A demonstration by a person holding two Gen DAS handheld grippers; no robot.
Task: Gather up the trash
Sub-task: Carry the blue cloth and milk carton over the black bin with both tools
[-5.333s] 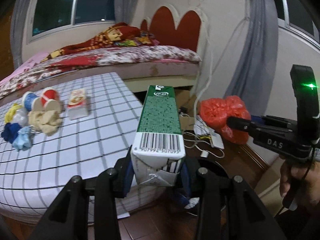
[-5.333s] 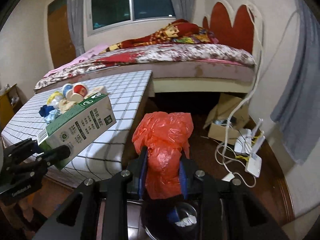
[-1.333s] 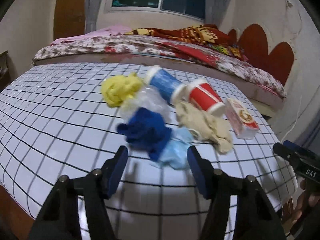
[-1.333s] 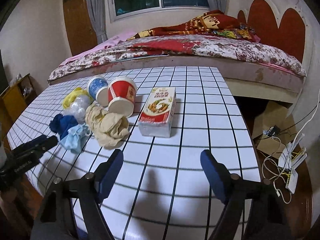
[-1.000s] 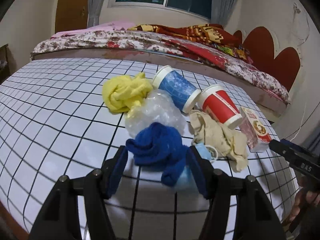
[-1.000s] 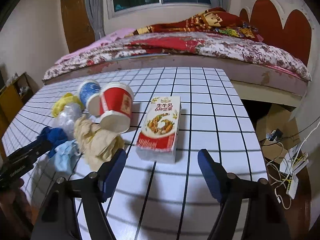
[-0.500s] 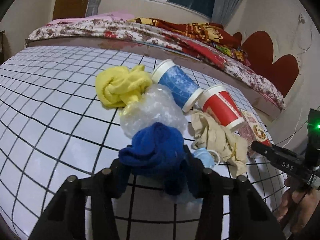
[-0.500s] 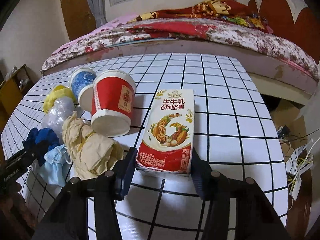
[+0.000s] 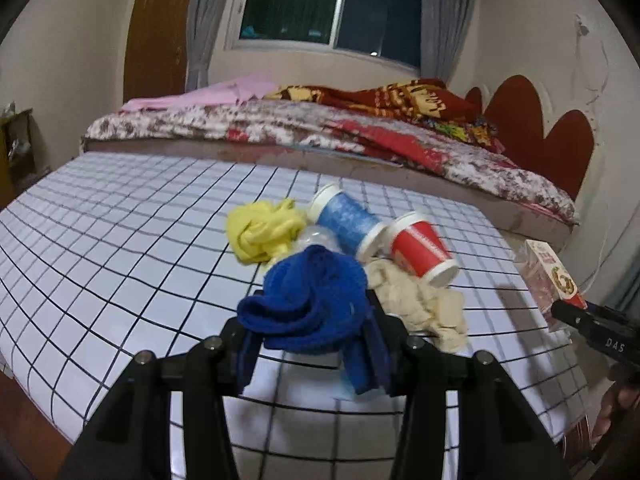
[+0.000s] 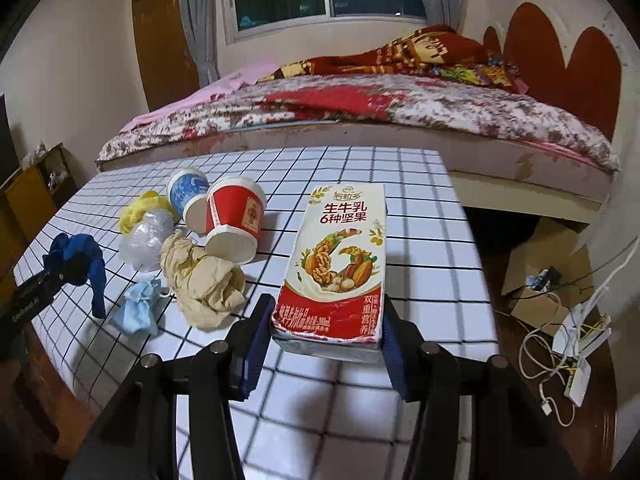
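My left gripper (image 9: pixel 310 350) is shut on a blue sock (image 9: pixel 308 304) and holds it above the checked table (image 9: pixel 120 248); the sock hangs from it in the right wrist view (image 10: pixel 80 260). My right gripper (image 10: pixel 324 344) is shut on a red and white milk carton (image 10: pixel 336 264), lifted off the table; the carton shows in the left wrist view (image 9: pixel 548 276). On the table lie a yellow cloth (image 9: pixel 260 230), a blue cup (image 9: pixel 348 224), a red cup (image 9: pixel 420 248), a beige cloth (image 10: pixel 204 280), a clear plastic wad (image 10: pixel 146 236) and a light blue mask (image 10: pixel 138 308).
A bed (image 10: pixel 400 120) with a red patterned blanket stands behind the table. On the floor to the right are a cardboard box (image 10: pixel 540 276) and white cables with a power strip (image 10: pixel 576 356). A wooden door (image 9: pixel 156 36) is at the back left.
My left gripper closed on the blue sock and lifted it off the pile. My right gripper closed on the milk carton and raised it.
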